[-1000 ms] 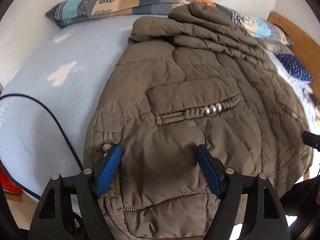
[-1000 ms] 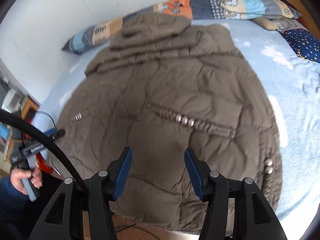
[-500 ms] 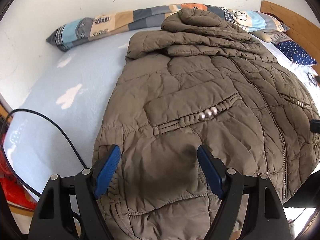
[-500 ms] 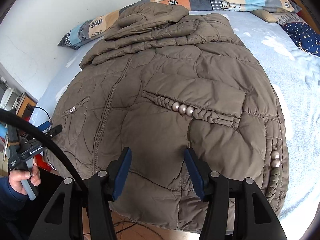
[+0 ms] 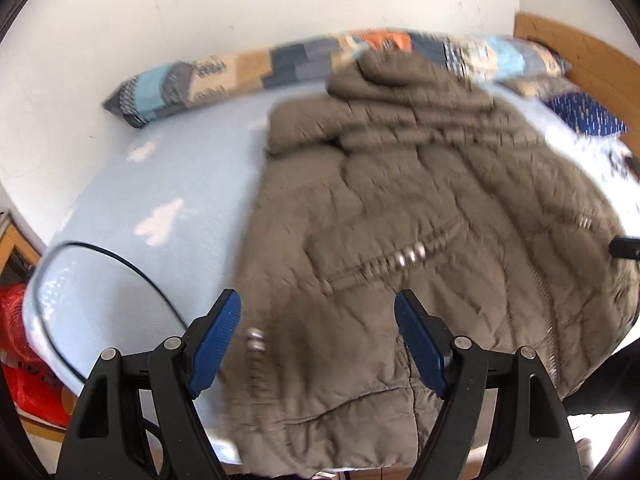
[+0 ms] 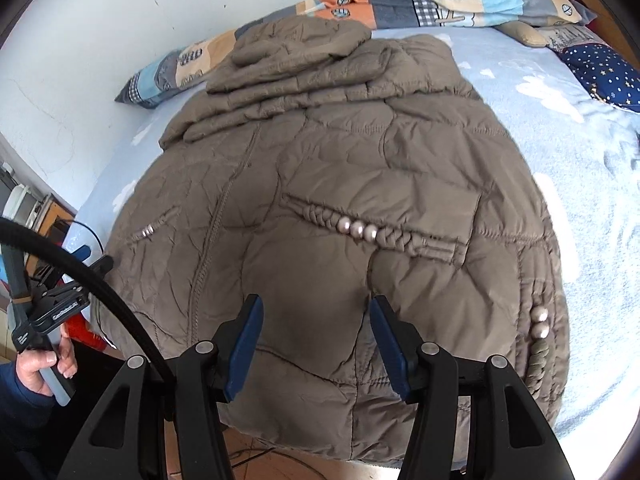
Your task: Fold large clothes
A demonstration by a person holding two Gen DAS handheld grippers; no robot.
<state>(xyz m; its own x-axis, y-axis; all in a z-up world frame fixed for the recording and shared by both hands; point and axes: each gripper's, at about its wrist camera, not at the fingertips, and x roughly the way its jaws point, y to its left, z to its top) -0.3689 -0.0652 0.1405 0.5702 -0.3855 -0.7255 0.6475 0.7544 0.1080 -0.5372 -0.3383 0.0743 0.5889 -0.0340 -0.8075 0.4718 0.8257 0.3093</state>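
The quilted brown jacket (image 6: 328,200) lies spread front-up on the pale blue bedsheet (image 6: 580,168), its hem hanging over the near edge of the bed and its hood bunched up toward the patchwork pillow (image 6: 400,4) along the wall. Above the jacket's hem the left gripper (image 5: 318,338) hovers with its blue pads spread and nothing between them; the right gripper (image 6: 316,346) hangs just as empty, jaws parted a little narrower. That padding looks light, puffy and soft, so it should spring back after a crease, and the smooth shell may slide between the pads. The stitched hem or side seam looks the safest bite, clear of the pearl beads (image 6: 358,230) on the pocket. The sheet gives a soft, wide base; a white wall stands behind the pillow, a wooden headboard (image 5: 580,56) to the jacket's right.
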